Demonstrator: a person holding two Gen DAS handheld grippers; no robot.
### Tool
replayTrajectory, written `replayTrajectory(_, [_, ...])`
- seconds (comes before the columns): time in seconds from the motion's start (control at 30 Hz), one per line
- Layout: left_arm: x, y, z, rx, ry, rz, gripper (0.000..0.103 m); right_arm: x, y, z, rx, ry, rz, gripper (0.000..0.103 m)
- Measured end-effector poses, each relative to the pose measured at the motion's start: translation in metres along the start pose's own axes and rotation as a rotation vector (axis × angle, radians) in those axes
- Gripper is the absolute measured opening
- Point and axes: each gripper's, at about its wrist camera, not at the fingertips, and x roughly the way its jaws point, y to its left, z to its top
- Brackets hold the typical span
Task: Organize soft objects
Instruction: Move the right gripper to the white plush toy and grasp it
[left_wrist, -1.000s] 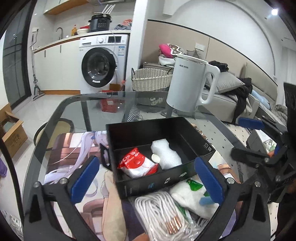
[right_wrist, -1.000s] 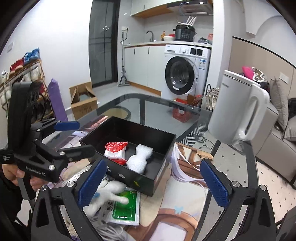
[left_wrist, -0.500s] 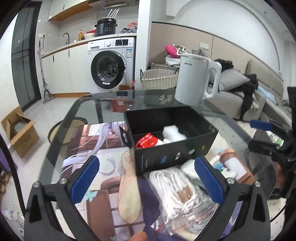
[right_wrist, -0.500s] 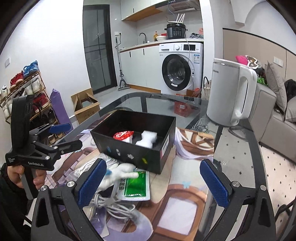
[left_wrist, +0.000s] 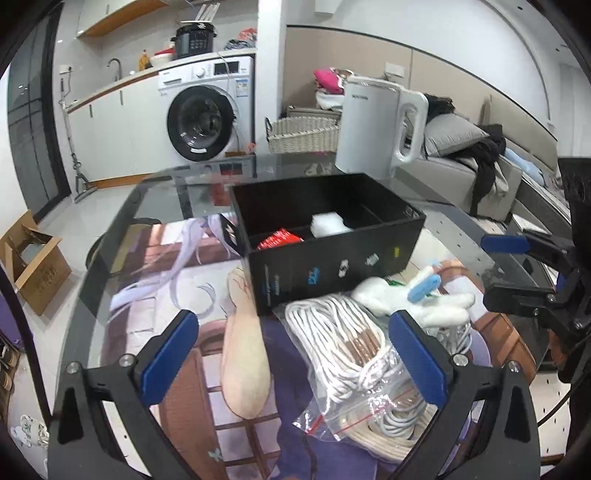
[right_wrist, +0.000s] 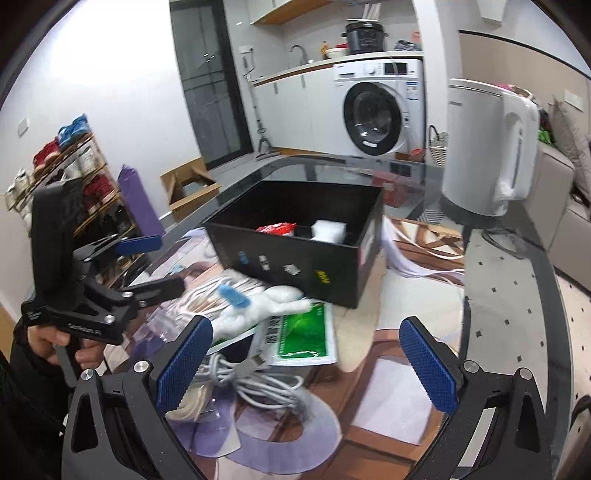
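A black box (left_wrist: 332, 254) (right_wrist: 295, 258) stands on the glass table and holds a red packet (left_wrist: 279, 238) (right_wrist: 277, 229) and a white bubble wrap piece (left_wrist: 327, 225) (right_wrist: 328, 230). In front of it lie a white plush toy with a blue horn (left_wrist: 413, 299) (right_wrist: 258, 302), a bag of white cord (left_wrist: 354, 350), a grey cable (right_wrist: 258, 384) and a green packet (right_wrist: 303, 332). My left gripper (left_wrist: 295, 354) is open and empty, just short of the cord bag. My right gripper (right_wrist: 306, 362) is open and empty above the green packet.
A white kettle (left_wrist: 380, 125) (right_wrist: 487, 147) stands behind the box. A printed mat (left_wrist: 166, 277) covers the table. The right gripper's body (left_wrist: 535, 280) is at the right; the left one (right_wrist: 85, 280) is at the left. A washing machine (left_wrist: 207, 110) and sofa (left_wrist: 461, 162) stand beyond.
Both grippers have pulled back from the box and dropped lower; the box now looks farther off and the cord bag, plush toy and green packet lie nearer the fingers. Both stayed open.
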Motion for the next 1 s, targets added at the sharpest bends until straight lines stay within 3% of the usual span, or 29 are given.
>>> replayTrajectory(0.27, [0.000, 0.007, -0.001, -0.021, 0.009, -0.011, 0.103, 0.027, 0.028, 0.002, -0.060, 0.061, 0.037, 0.103])
replayTrajectory(0.67, [0.004, 0.019, -0.003, -0.056, 0.027, -0.024, 0.103, 0.049, 0.011, 0.007, 0.006, 0.153, -0.087, 0.103])
replayTrajectory(0.9, [0.004, 0.013, -0.003, -0.033, 0.034, -0.032, 0.103, 0.062, 0.023, 0.012, -0.077, 0.189, -0.085, 0.103])
replayTrajectory(1.0, [0.004, 0.013, -0.003, -0.029, 0.034, -0.032, 0.103, 0.075, 0.026, 0.014, -0.104, 0.215, -0.129, 0.103])
